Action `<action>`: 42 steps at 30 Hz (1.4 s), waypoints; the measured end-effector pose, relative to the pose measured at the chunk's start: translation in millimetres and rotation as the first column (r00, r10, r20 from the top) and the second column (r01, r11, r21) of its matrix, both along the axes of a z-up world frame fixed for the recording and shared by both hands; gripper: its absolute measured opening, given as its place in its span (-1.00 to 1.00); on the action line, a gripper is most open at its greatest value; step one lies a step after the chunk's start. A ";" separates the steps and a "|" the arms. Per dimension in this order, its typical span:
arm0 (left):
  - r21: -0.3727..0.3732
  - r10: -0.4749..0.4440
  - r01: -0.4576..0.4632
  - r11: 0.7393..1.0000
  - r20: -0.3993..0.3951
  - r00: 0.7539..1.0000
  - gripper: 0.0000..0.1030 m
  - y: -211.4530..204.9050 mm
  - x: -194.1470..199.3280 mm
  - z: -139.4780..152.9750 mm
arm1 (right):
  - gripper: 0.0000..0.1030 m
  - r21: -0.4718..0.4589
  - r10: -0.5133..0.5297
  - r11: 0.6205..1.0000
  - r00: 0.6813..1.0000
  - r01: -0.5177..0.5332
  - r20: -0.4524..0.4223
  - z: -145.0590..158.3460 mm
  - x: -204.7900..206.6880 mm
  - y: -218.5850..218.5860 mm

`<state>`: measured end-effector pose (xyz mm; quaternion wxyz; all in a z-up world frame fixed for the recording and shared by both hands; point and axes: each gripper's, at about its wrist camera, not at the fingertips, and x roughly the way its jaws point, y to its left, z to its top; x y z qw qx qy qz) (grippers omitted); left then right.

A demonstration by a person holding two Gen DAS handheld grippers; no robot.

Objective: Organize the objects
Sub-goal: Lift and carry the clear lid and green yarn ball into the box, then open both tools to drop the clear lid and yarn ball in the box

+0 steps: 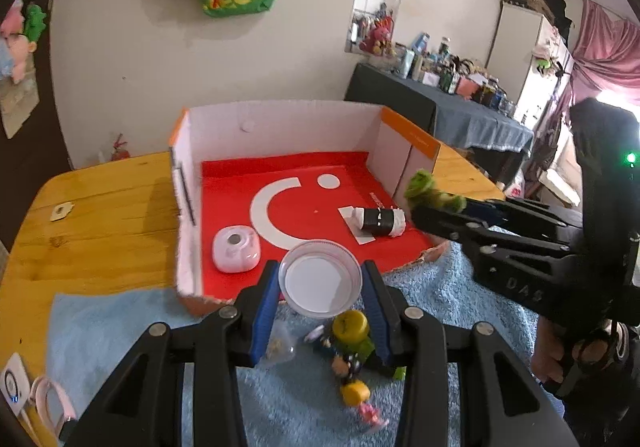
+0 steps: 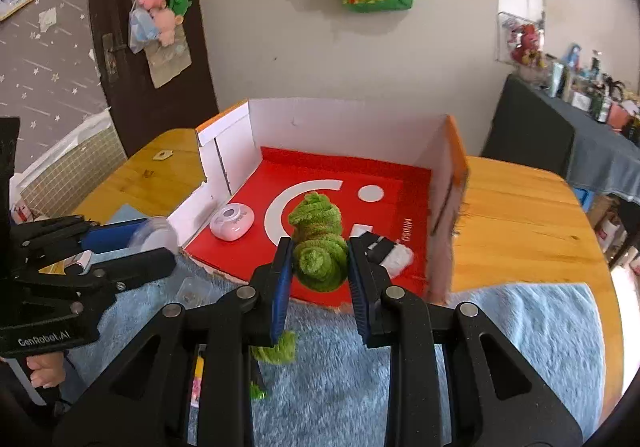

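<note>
My left gripper [image 1: 320, 283] is shut on a clear round plastic lid [image 1: 320, 278], held just above the near edge of the open cardboard box [image 1: 280, 123] with a red floor. My right gripper [image 2: 319, 263] is shut on a fuzzy green pipe-cleaner toy [image 2: 319, 239], held over the box's near edge; it also shows in the left wrist view [image 1: 430, 191]. Inside the box lie a pink-white round case [image 1: 236, 249] and a black-and-white tube [image 1: 378, 221]. The left gripper shows in the right wrist view [image 2: 132, 243].
The box sits on a wooden table [image 1: 100, 207] with a blue fluffy towel [image 1: 300, 399] in front. On the towel lie small toy figures with yellow caps [image 1: 352, 351] and a clear packet [image 1: 280, 345]. A green scrap [image 2: 280, 347] lies below my right gripper.
</note>
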<state>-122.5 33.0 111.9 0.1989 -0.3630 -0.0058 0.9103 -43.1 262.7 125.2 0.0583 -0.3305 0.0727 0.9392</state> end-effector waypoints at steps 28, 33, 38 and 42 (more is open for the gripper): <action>-0.168 -0.180 0.239 0.956 0.305 0.935 -0.17 35.5 -97.0 -71.7 | -0.50 -0.192 0.213 0.971 0.884 -0.144 0.416 -67.7 -85.5 29.3; -0.156 -0.189 0.245 0.957 0.308 0.933 -0.17 34.2 -100.7 -73.8 | -0.50 -0.186 0.219 0.971 0.877 -0.152 0.427 -66.2 -84.2 28.4; -0.155 -0.192 0.248 0.956 0.305 0.933 -0.17 33.4 -101.3 -73.8 | -0.49 -0.194 0.213 0.971 0.876 -0.140 0.433 -64.5 -80.3 30.4; -0.151 -0.192 0.246 0.957 0.304 0.933 -0.17 31.4 -101.3 -73.7 | -0.47 -0.189 0.206 0.973 0.875 -0.134 0.439 -62.5 -76.0 31.1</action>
